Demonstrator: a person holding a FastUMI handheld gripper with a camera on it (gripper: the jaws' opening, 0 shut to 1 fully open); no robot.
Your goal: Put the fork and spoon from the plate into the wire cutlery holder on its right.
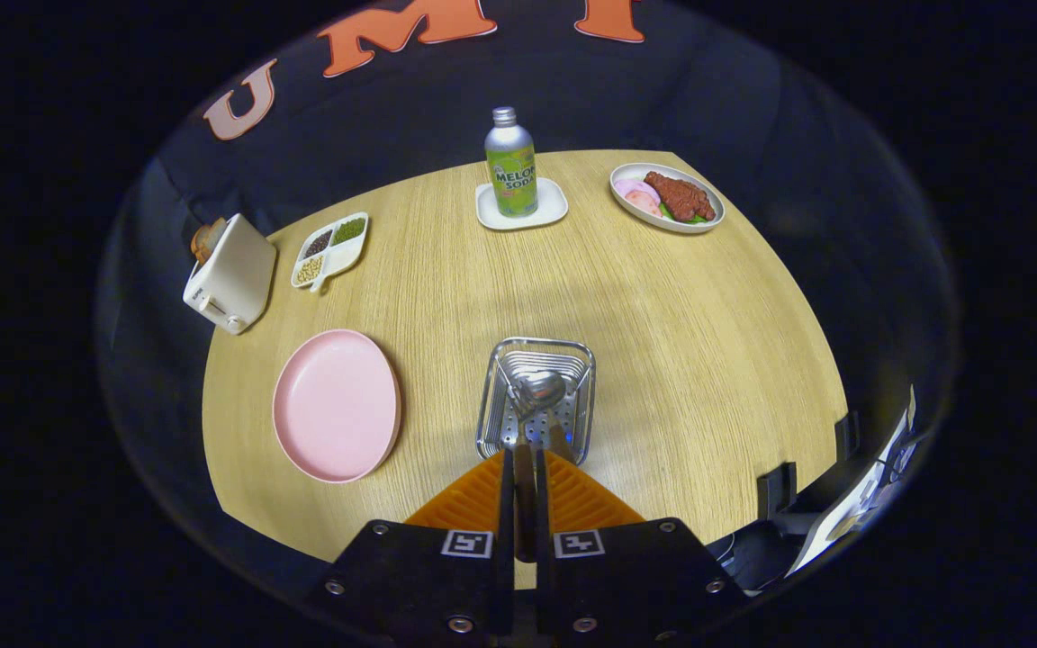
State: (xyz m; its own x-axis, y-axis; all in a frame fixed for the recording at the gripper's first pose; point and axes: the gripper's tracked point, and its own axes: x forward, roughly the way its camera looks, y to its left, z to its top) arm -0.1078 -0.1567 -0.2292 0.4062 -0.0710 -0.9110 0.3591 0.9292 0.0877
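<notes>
The claw was clamped on the spoon, lowering it into the wire holder; the pink plate lay empty, so release seemed next.

The plate is plain pale pink. The wire cutlery holder is shiny silver, its floor dotted with small holes, and the spoon in it is the same bright metal. The bench is light wood with fine grain. The bottle is silver with a green label, on a white coaster. The toaster is cream.
</notes>
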